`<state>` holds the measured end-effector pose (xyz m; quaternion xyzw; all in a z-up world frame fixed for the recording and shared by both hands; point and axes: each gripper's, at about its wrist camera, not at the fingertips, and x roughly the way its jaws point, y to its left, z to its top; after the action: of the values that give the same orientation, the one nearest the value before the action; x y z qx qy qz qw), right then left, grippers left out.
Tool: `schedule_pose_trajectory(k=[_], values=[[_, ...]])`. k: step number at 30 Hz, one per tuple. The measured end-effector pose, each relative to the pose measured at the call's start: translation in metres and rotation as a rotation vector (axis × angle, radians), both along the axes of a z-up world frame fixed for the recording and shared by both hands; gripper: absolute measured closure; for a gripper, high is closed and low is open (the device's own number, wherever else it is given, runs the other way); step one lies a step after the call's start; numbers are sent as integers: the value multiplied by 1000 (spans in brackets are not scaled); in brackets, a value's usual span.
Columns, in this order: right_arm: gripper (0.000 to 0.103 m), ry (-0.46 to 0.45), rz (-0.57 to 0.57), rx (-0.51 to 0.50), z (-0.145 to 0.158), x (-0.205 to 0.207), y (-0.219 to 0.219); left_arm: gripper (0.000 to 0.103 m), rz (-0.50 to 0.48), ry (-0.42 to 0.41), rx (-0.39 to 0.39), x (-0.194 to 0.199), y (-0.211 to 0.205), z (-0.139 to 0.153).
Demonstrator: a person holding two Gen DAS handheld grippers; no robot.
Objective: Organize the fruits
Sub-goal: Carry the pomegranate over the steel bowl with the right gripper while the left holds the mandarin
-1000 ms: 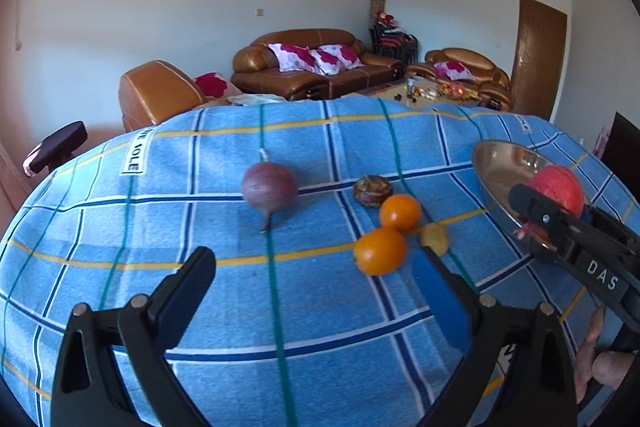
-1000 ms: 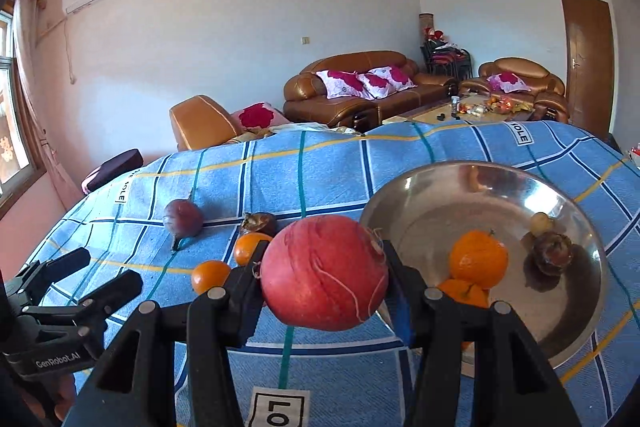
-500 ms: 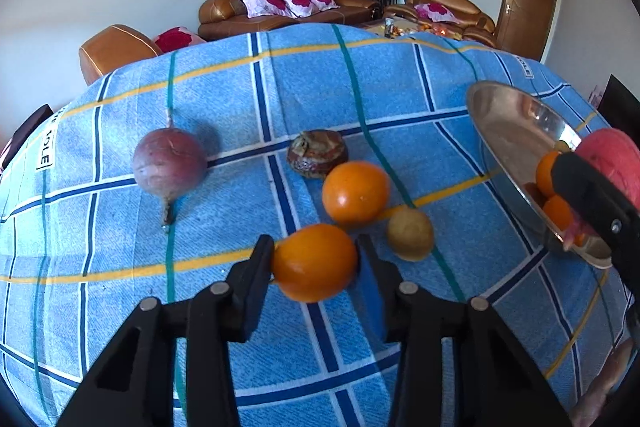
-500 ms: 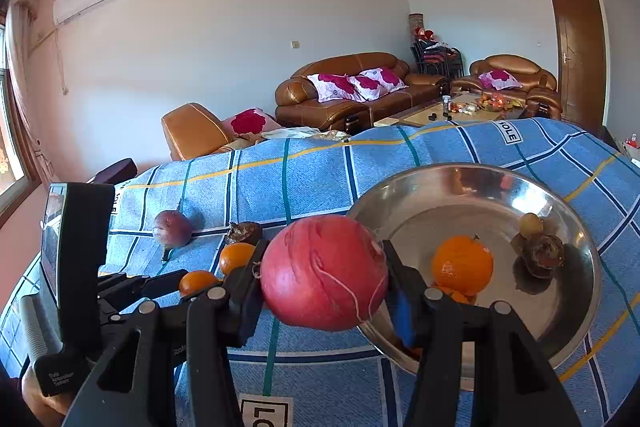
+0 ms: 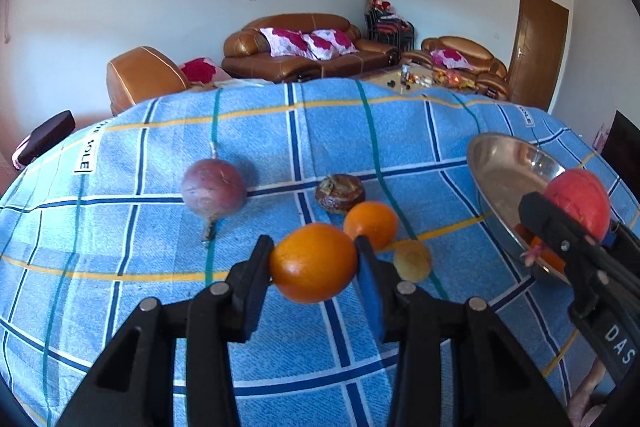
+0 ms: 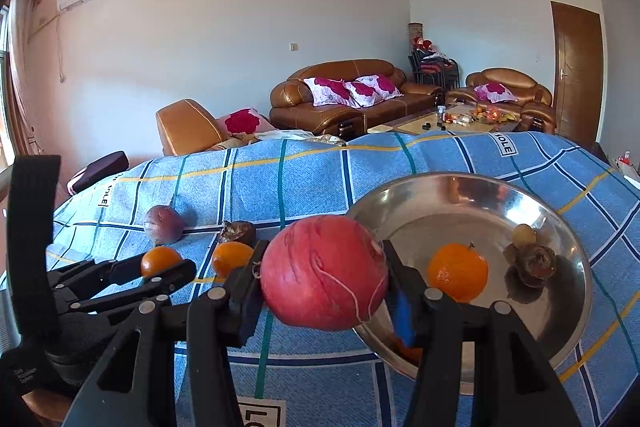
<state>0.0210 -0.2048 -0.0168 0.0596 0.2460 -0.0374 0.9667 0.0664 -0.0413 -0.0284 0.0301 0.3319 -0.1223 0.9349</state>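
Through the left wrist camera I see my left tool [image 5: 314, 261] clamped on an orange [image 5: 313, 262], both pads pressed to its sides, held just above the blue checked cloth [image 5: 120, 227] over the counter. Beyond it lie a second orange [image 5: 371, 223], a small yellowish fruit [image 5: 413, 260], a brown mangosteen [image 5: 340, 193] and a purple passion fruit [image 5: 213, 188]. The steel bowl [image 5: 500, 171] sits at the right.

Through the right wrist camera my right tool [image 6: 325, 285] grips a red pomegranate [image 6: 325, 278] at the near rim of the steel bowl [image 6: 568, 307]. In the bowl rest an orange [image 6: 458, 271], a mangosteen [image 6: 534, 265] and a small pale fruit [image 6: 524, 235]. The left tool [image 6: 160, 265] shows at the left, pinching its orange [image 6: 160, 261].
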Motion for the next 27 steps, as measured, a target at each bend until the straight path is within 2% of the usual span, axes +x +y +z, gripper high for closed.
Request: schedule_pose_trajectory(k=[6,14,27], values=[[49,-11,0,-26,2,-3,5,61,59,-60,-16,-21,6,9],[49,-32,-6,-66,4,-9,12,61,74,-113,1,-43,0,14],[49,-60,-4,-132,8,-23,24,60,86,-128,-51,-65,7,16]])
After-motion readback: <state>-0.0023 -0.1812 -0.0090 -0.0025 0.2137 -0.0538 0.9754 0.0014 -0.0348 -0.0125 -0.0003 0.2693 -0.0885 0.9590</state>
